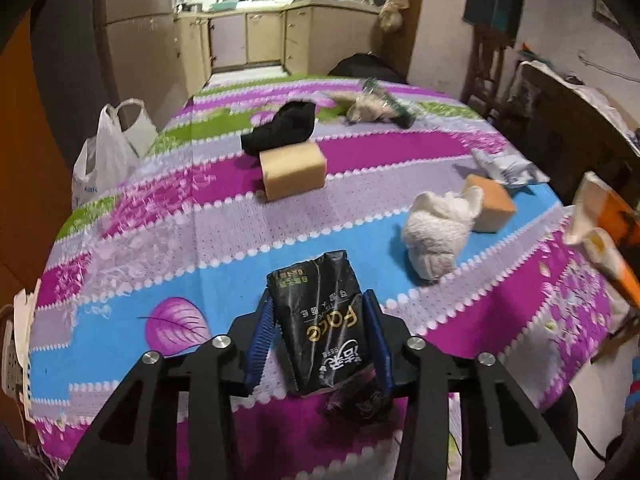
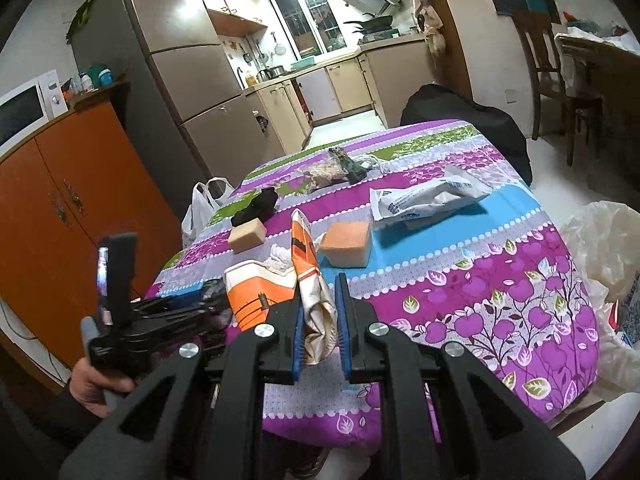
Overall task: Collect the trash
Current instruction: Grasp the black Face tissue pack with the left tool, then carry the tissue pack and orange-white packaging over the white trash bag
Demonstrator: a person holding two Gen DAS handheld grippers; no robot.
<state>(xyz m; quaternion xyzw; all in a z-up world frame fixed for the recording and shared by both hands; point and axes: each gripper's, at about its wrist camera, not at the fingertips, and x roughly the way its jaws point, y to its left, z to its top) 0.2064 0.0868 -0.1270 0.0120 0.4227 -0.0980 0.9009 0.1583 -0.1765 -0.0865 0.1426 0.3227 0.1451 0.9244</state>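
Left wrist view shows our left gripper (image 1: 320, 344) clamped on a black tissue packet (image 1: 324, 320), the blue pads pressing both its sides, so it is gripped by its lower half and the top sticks out ahead of the jaws. We judge this hold suits carrying it off as trash.

Our right gripper (image 2: 320, 320) is squeezed shut on a crumpled orange-and-white wrapper (image 2: 308, 276), which rises beyond the jaws.

Ahead of both jaws on the patterned tablecloth (image 1: 400, 152) lie two sponges, a white cloth (image 1: 436, 224) and a white pouch (image 2: 420, 198).

We cannot tell whether the packet's bottom end rests on the cloth; the pile at the far end (image 1: 376, 106) is too blurred to name.
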